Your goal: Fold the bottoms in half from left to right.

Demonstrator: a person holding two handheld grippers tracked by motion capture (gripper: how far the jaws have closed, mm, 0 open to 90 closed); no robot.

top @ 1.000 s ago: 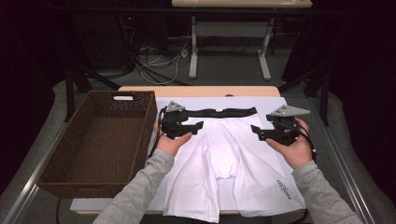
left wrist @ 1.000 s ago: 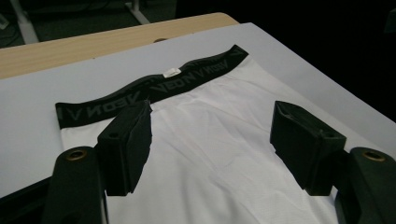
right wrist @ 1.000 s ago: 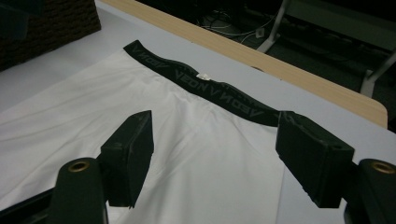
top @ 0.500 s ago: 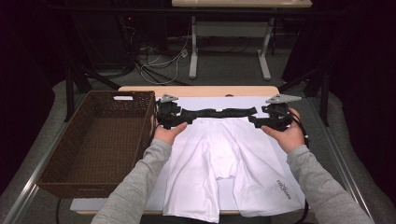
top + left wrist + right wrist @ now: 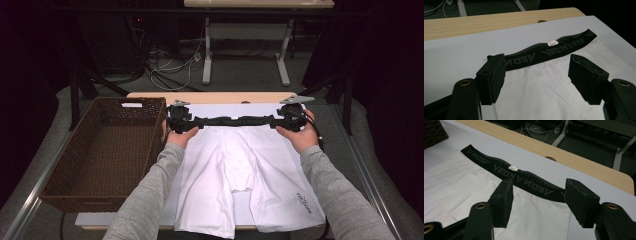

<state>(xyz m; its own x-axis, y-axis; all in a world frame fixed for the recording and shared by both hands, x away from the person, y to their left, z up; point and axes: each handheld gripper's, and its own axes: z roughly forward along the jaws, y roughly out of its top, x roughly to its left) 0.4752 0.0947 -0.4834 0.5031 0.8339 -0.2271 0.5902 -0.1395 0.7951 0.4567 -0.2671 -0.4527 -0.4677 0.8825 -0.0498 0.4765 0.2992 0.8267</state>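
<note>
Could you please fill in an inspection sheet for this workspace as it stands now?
Surface: white sheet over a wooden table.
Job's things: white shorts lying flat, black waistband at the far side.
Clutter: empty wicker basket at left.
Grippers: left gripper and right gripper open over the waistband's ends, jaws just closing.
Cables: tangle on the floor.
Surroundings: second table's legs, dark curtains.

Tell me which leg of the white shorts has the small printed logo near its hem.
The leg on the person's right side of the white shorts with the black waistband; the small dark logo sits near its hem, while the other leg is plain white.
</note>
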